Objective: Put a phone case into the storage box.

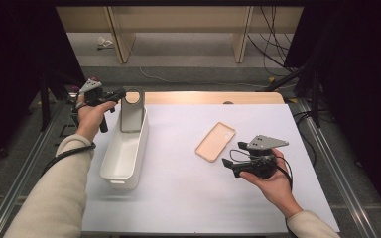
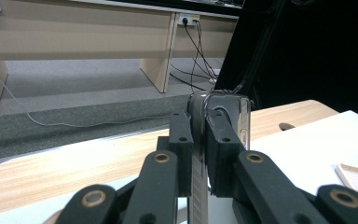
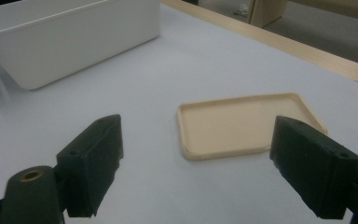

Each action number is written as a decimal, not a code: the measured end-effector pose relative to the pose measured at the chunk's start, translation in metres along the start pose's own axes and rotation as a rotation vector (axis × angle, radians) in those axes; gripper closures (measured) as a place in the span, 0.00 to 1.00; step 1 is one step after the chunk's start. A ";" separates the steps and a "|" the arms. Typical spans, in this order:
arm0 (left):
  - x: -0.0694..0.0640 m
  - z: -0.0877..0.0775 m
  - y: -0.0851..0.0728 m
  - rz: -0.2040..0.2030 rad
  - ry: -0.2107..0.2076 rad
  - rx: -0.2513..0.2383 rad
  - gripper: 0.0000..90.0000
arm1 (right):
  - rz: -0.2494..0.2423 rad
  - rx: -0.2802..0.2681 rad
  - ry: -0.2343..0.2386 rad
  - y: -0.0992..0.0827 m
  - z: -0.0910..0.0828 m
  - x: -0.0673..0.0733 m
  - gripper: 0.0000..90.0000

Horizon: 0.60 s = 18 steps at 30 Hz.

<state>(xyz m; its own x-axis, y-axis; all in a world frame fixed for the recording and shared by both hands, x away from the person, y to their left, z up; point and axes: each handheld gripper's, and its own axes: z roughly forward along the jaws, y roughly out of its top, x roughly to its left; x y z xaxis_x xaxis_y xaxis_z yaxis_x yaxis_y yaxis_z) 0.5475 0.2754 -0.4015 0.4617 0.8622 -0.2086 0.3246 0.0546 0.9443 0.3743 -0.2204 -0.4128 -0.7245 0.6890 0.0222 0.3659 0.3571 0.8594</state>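
Note:
My left gripper (image 1: 121,95) is shut on a grey phone (image 1: 132,113), holding it upright by its top end over the far end of a white bin (image 1: 129,173). In the left gripper view the black jaws (image 2: 199,140) clamp the phone (image 2: 242,119) edge-on between them. A peach phone case (image 1: 215,141) lies hollow side up on the white table cover. My right gripper (image 1: 234,153) rests open just to the right of the case, low over the table. In the right gripper view its jaws (image 3: 200,140) stand wide apart with the case (image 3: 242,123) lying beyond them, untouched.
The white bin (image 3: 74,42) lies lengthwise at the table's left side. A wooden table edge (image 1: 213,97) runs along the back, with a small hole in it. Dark curtains, cables and wooden bench legs stand beyond the table.

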 end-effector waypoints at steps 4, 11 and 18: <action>0.000 0.000 -0.002 -0.007 0.000 0.004 0.91 | 0.000 0.000 -0.001 0.000 0.000 0.000 0.20; 0.002 0.000 -0.006 -0.017 -0.003 0.021 0.90 | -0.001 0.005 0.003 0.000 0.000 0.000 0.20; 0.003 0.000 -0.006 -0.009 0.000 0.036 0.90 | -0.002 0.005 0.004 0.000 0.001 0.001 0.20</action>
<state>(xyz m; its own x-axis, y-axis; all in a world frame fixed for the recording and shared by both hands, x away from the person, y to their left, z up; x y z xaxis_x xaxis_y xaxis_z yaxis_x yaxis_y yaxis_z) 0.5468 0.2776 -0.4082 0.4590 0.8616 -0.2169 0.3580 0.0440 0.9327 0.3741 -0.2189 -0.4138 -0.7273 0.6860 0.0227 0.3677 0.3615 0.8568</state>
